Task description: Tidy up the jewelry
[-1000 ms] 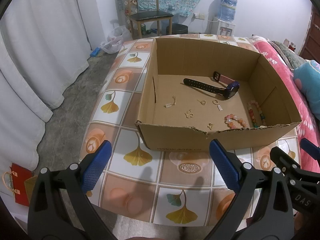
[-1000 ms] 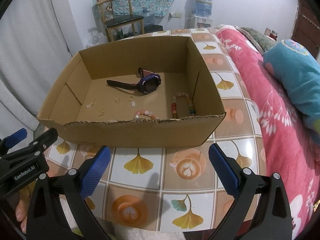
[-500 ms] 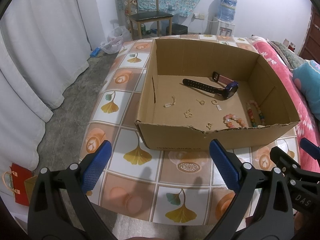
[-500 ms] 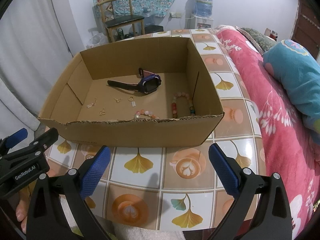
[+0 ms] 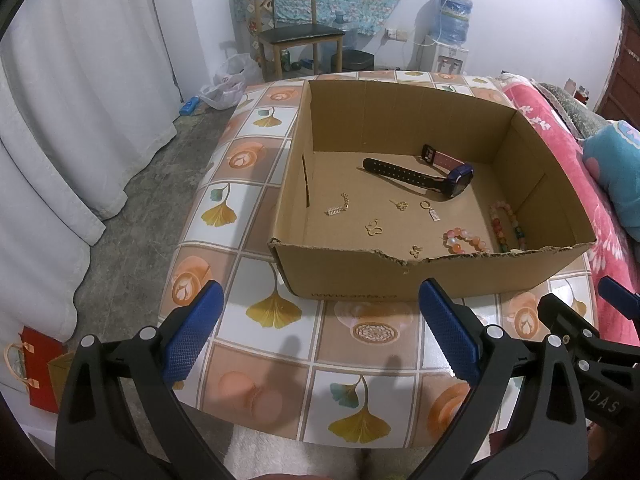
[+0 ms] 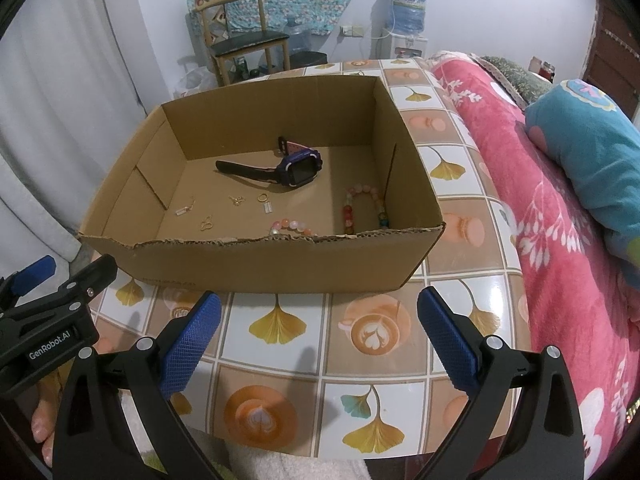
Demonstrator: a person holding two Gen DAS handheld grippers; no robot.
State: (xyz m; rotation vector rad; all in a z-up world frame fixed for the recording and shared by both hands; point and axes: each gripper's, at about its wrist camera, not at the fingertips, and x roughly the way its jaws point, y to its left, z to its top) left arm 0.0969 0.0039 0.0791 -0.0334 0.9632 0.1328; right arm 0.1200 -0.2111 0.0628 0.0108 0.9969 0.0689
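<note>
White curtains (image 5: 60, 120) filled the left of the left wrist view, with a wooden chair (image 5: 298, 36) and a water dispenser (image 5: 452, 36) at the top. A tiled table (image 5: 240, 208) carried an open cardboard box (image 5: 400, 280) at centre frame. On its floor lay a dark watch (image 5: 424, 178), several small gold pieces (image 5: 374, 228) too tiny to identify, and two beaded bracelets (image 5: 506, 224) at the right, one partly hidden by the torn front wall. The left gripper (image 5: 320, 340) hung at the bottom of the frame over the table, its blue pads spread wide and empty. At the lower right edge, part of the right gripper (image 5: 580, 320) was cut off.

From the right wrist view, the table (image 6: 440, 160) ran up the middle with a pink bedspread (image 6: 560, 220) and a blue pillow (image 6: 592, 152) on the right. The box (image 6: 280, 264) sat at centre; the watch (image 6: 280, 170) faced the camera, gold pieces (image 6: 236, 200) lay left of the bracelets (image 6: 362, 212), whose near ends were hidden by the front wall. The right gripper (image 6: 320, 340) stood wide apart, holding nothing. The left gripper (image 6: 52, 300) showed at the left edge, partly cropped.
</note>
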